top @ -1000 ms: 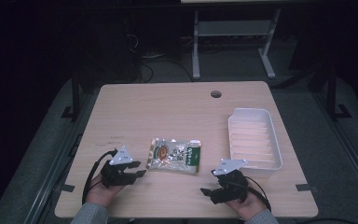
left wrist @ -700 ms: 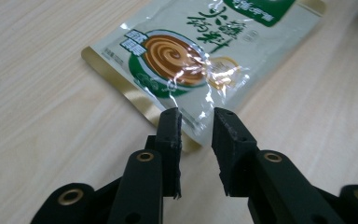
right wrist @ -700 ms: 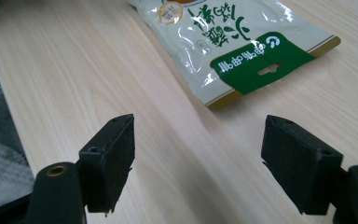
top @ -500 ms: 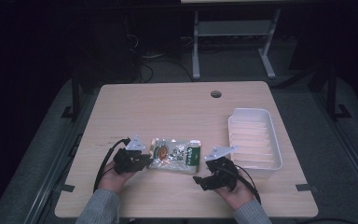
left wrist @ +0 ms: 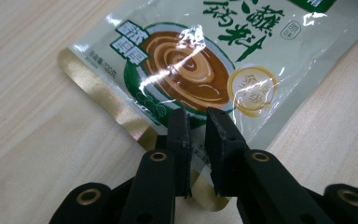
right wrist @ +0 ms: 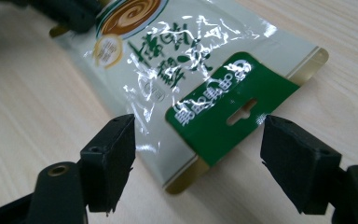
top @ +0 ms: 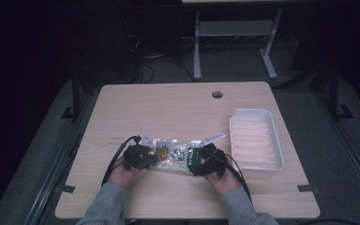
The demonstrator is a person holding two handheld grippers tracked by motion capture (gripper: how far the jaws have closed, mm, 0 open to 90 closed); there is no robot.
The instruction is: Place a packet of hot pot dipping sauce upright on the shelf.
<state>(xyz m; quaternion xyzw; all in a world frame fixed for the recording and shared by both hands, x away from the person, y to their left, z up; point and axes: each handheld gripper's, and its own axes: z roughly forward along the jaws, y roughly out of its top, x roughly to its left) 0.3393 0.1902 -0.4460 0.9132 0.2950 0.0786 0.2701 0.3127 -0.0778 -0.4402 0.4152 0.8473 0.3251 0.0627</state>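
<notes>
Lying flat, sauce packet (top: 176,156) runs left-right, green header toward right gripper (top: 200,158).

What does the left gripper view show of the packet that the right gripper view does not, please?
Left gripper view: the left gripper with its jaws nearly together over the gold edge of the packet, just below the brown swirl picture.

Right gripper view: the right gripper wide open, its jaws on either side of the packet's green header with its hang slot.

Both: the same glossy packet lying flat on the wooden table, with its green lettering.
</notes>
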